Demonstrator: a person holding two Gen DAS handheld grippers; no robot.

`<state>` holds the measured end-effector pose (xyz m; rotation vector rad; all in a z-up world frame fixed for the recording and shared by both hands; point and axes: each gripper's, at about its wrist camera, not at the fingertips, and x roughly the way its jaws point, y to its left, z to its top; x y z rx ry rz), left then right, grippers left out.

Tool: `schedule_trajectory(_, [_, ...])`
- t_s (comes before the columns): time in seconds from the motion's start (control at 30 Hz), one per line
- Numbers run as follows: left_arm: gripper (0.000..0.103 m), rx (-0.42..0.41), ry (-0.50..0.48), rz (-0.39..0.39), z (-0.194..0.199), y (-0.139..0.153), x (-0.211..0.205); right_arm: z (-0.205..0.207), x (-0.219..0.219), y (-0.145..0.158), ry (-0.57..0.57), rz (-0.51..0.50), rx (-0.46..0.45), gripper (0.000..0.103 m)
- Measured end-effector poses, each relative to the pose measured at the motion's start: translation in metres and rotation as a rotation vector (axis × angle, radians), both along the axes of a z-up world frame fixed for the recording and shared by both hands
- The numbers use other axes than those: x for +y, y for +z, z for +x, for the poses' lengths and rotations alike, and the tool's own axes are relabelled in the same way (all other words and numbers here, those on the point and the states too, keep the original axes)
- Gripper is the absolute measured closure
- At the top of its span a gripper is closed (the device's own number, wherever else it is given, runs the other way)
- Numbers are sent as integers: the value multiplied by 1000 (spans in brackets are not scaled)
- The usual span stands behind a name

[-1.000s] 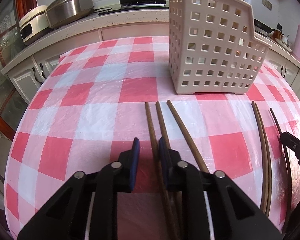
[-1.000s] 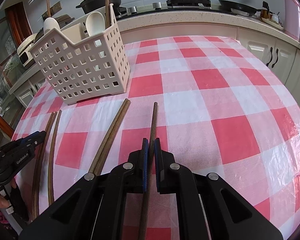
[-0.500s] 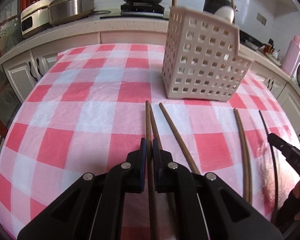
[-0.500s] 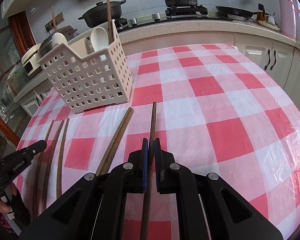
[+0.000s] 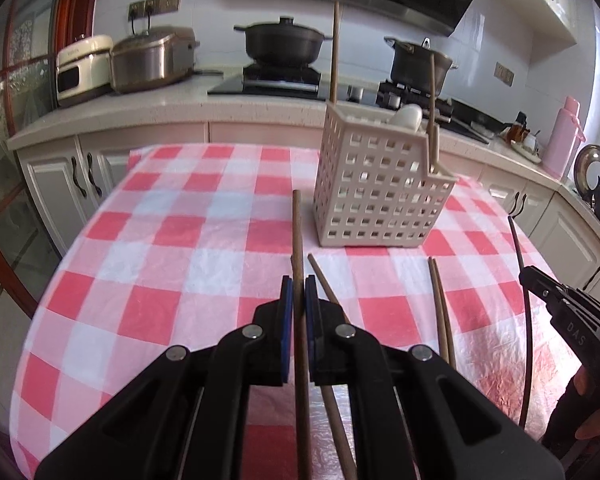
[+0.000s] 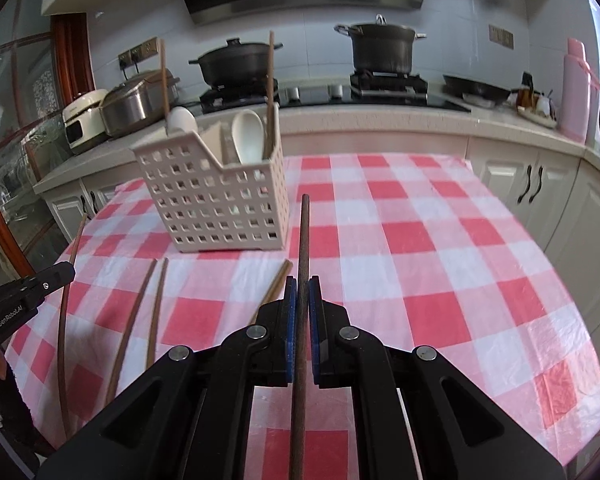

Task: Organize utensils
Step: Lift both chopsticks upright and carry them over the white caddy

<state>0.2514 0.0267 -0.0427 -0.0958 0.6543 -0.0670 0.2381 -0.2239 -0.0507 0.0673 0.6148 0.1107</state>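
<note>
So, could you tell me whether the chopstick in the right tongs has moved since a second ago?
Yes. The chopstick has come up off the cloth; its tip, which lay short of the basket, now shows level with the basket's base.

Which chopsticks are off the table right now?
Two: one chopstick pinched in the left tongs, another in the right tongs. The loose chopsticks lie flat on the checked cloth.
</note>
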Motion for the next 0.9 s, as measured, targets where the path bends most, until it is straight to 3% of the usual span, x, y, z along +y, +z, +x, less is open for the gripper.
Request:
schedule_trajectory(0.43, [97, -109, -9, 2, -30, 29, 2, -35, 15, 41, 12, -63, -155, 97])
schedule_trajectory(0.9, [97, -212, -2, -12, -59, 58, 8, -60, 24, 67, 26, -94, -247, 97])
